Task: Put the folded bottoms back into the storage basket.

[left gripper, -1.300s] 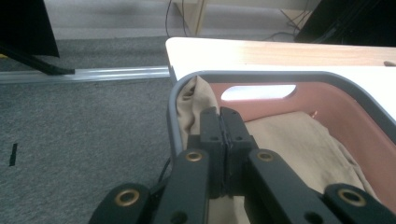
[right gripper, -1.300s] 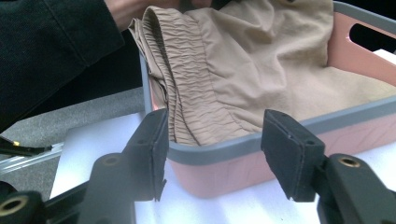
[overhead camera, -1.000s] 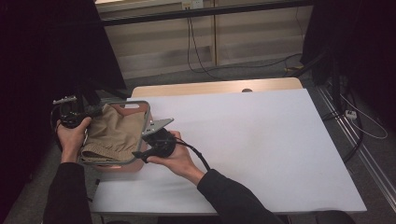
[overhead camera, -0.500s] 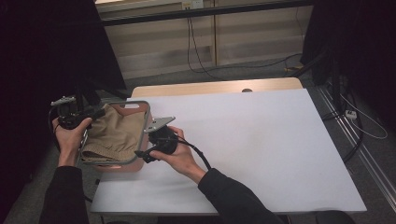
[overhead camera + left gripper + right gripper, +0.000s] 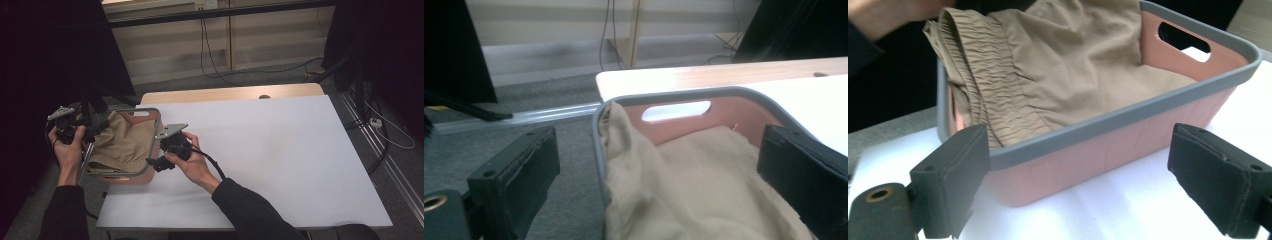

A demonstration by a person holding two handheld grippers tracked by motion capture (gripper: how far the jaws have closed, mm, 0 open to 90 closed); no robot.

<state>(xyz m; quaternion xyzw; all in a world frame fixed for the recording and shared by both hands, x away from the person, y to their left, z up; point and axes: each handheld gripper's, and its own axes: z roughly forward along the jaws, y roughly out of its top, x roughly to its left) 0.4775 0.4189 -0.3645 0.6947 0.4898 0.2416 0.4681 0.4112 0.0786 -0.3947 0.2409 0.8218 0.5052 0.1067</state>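
I've got a salmon-pink plastic basket with a grey rim (image 5: pixel 150 131) sitting at the near-left corner of the white table top (image 5: pixel 280 160), part of it hanging past the table's left edge. Inside it is a crumpled tan cloth garment with an elastic gathered waistband (image 5: pixel 122 142); in the right gripper view the cloth (image 5: pixel 1048 70) heaps up above the rim (image 5: pixel 1108 122) on the far side, waistband bunched at the left end. What lies under the cloth I can't see.

Left gripper (image 5: pixel 102 125) is at the basket's left rim, held in my left hand (image 5: pixel 67 150). Its view has the jaws spread wide, one out over the grey floor, the other over the cloth (image 5: pixel 704 185), with the rim (image 5: pixel 596 145) between them and nothing pinched (released). The basket's oval handle slot (image 5: pixel 676 110) is at the far wall. Whether a jaw touches the rim I can't tell.

Right gripper (image 5: pixel 154 162) is at the basket's right side, low by the wall, in my right hand (image 5: pixel 192 160). Its view has the jaws wide apart too, facing the pink outer wall (image 5: pixel 1108 155) just ahead, gripping nothing. The jaw tips are cut off at the frame bottom.

High view is dim; the left side falls into black curtain, so the left gripper's jaws are hard to make out there. Cables (image 5: pixel 210 45) trail on the floor behind the table
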